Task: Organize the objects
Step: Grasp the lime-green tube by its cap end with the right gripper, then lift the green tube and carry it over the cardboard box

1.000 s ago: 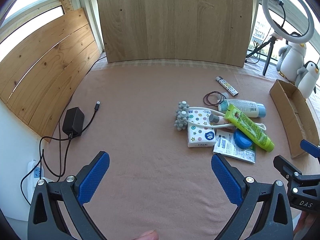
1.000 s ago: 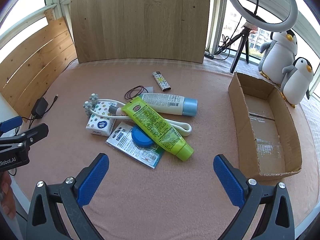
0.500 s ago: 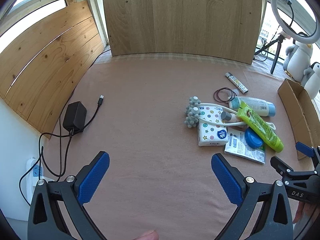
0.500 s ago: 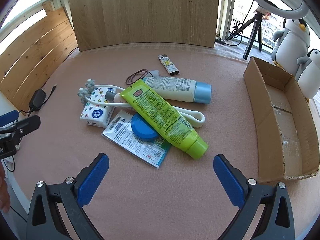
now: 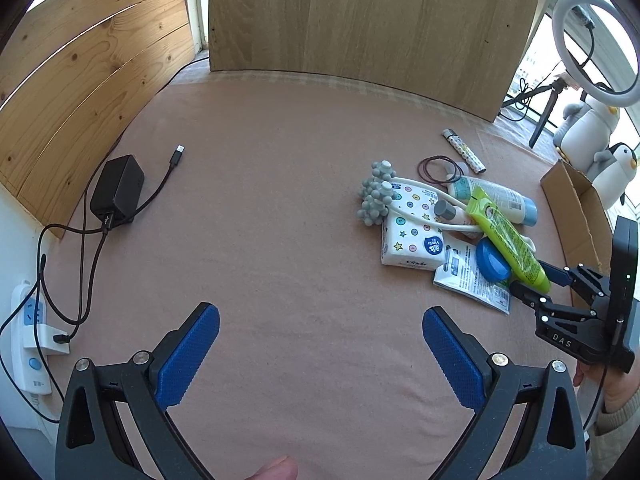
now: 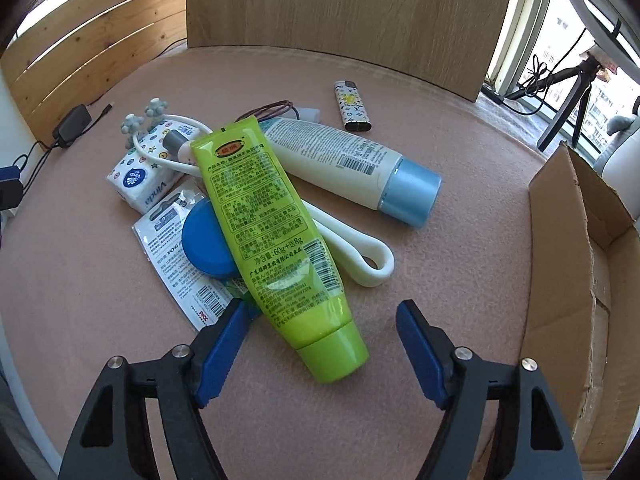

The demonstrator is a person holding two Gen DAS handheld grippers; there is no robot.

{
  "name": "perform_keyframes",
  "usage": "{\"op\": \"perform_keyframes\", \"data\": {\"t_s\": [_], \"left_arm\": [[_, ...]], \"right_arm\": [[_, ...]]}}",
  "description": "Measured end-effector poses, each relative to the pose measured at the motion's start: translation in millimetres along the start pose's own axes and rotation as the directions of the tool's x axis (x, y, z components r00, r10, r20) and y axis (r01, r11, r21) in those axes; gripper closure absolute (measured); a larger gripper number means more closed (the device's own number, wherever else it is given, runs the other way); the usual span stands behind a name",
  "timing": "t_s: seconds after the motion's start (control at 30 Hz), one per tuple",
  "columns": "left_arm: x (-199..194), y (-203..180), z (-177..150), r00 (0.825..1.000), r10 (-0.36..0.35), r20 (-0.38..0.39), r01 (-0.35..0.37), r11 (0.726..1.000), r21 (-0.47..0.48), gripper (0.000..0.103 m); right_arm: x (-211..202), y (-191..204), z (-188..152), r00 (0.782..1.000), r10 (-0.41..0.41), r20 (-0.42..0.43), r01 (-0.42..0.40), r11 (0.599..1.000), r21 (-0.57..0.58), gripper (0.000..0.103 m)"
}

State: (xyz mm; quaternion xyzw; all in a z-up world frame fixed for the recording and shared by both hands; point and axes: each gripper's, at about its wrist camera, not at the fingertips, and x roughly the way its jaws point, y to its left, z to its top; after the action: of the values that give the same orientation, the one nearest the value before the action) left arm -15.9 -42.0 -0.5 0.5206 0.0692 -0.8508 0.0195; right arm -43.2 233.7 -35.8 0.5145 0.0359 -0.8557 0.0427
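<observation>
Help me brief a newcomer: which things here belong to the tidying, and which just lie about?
To tidy: green tube, white bottle, blue lid, tissue pack, lighter, cardboard box.
Lying about: charger, power strip, ring light, plush penguins.

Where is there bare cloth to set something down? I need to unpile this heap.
Free: the wide cloth between the black charger and the tissue pack, and the strip between green tube and cardboard box. Crowded: the heap itself.

Left gripper (image 5: 320,354) jaws wide apart, angled downward, right gripper (image 6: 320,344) jaws closing, angled downward
</observation>
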Motion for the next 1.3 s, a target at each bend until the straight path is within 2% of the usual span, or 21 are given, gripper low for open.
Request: {"op": "perform_keyframes", "data": {"t_s": [0.1,0.17,0.2,0.33,0.43,0.6,0.83,0.97,1.07,1.13,1.17,1.2,1.3], "left_arm": [[3,-2,-2,1.0,-0.001,-0.007,0.001,1.0,-0.004,0.0],[2,-3,-3,1.0,-0.029,-0.008,0.029,0.999,-0.014,0.0],[1,-4,-4,0.999,-0.036,-0.007,0.036,0.999,-0.016,0.0],[4,-16,-9,0.999,0.026,-0.017,-0.026,0.999,0.026,0.0],[9,-20,-13,0.999,0.038,-0.035,-0.037,0.999,0.036,0.0],[28,-12,-18,0.992,-0.049,-0.113,0.044,0.998,-0.046,0.0],[61,-27,-23,0.971,-0.107,-0.213,0.088,0.991,-0.098,0.0],[76,-43,-24,0.967,-0.028,-0.252,0.011,0.998,-0.068,0.0],[82,-55,-24,0.96,0.043,-0.275,-0.053,0.998,-0.029,0.0],[85,-60,-25,0.954,0.073,-0.29,-0.08,0.997,-0.014,0.001],[85,-63,-25,0.952,0.074,-0.297,-0.08,0.997,-0.01,0.001],[85,-65,-25,0.952,0.068,-0.297,-0.075,0.997,-0.011,0.001],[83,-72,-26,0.956,0.087,-0.281,-0.092,0.996,-0.002,0.007]], "right_arm": [[-4,11,-2,1.0,0.004,0.001,-0.004,1.0,-0.019,0.067],[-9,21,-7,1.0,0.014,0.005,-0.014,1.0,-0.028,0.073],[-12,26,-10,1.0,0.016,0.009,-0.016,0.999,-0.029,0.073],[-22,52,-31,0.998,0.065,0.007,-0.065,0.997,-0.038,0.074],[-28,79,-48,0.994,0.107,-0.001,-0.107,0.993,-0.044,0.074],[-38,124,-63,0.99,0.138,0.0,-0.138,0.988,-0.065,0.074],[-38,161,-62,0.993,0.122,0.012,-0.12,0.987,-0.104,0.072],[-42,157,-65,0.99,0.14,0.018,-0.138,0.986,-0.092,0.063],[-44,148,-67,0.987,0.159,0.033,-0.157,0.986,-0.046,0.063],[-45,147,-68,0.987,0.159,0.036,-0.158,0.987,-0.039,0.063],[-45,147,-68,0.987,0.157,0.037,-0.156,0.987,-0.045,0.067],[-46,148,-69,0.987,0.155,0.04,-0.153,0.987,-0.055,0.073],[-47,151,-72,0.988,0.147,0.05,-0.143,0.987,-0.074,0.075]]}}
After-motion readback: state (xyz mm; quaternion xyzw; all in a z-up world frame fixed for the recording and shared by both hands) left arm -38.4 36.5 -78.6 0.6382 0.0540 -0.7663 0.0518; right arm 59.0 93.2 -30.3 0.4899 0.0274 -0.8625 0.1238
